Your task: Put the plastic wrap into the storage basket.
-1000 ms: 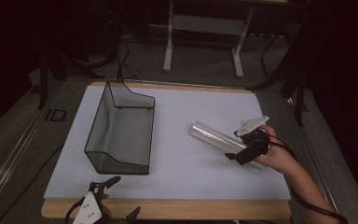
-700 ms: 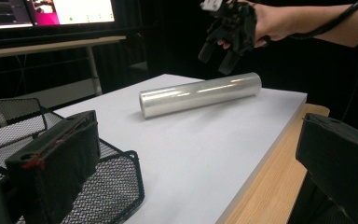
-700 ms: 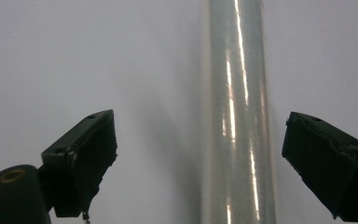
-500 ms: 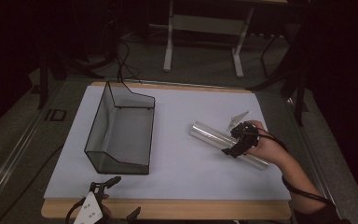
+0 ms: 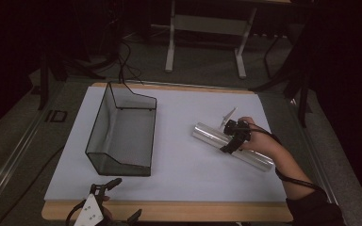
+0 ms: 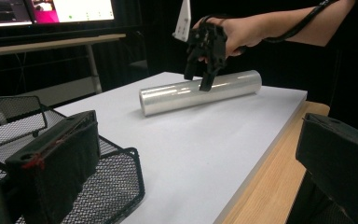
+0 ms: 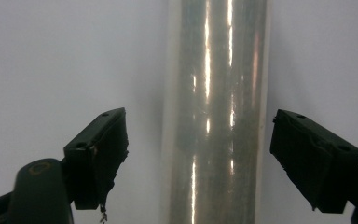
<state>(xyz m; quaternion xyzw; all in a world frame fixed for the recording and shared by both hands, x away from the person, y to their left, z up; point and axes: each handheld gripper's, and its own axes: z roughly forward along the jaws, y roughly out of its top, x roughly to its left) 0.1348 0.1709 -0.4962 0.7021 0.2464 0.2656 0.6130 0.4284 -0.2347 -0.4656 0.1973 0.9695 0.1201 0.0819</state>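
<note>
A shiny silver roll lies at a slant on the right half of the white tabletop. My right gripper points down over its middle, open, one jaw on each side of the roll, neither touching it. In the left gripper view the right gripper stands over the same roll. My left gripper is at the near table edge, open and holding nothing. Its jaws frame the left gripper view, one of them next to the black mesh basket.
The black wire-mesh basket stands on the left half of the table and holds nothing. A bare wooden strip runs along the near edge. Table legs and cables are on the floor beyond the far edge.
My right gripper has moved left along the roll, from its right end to about its middle, and now straddles it. The left gripper and the basket have stayed put.
</note>
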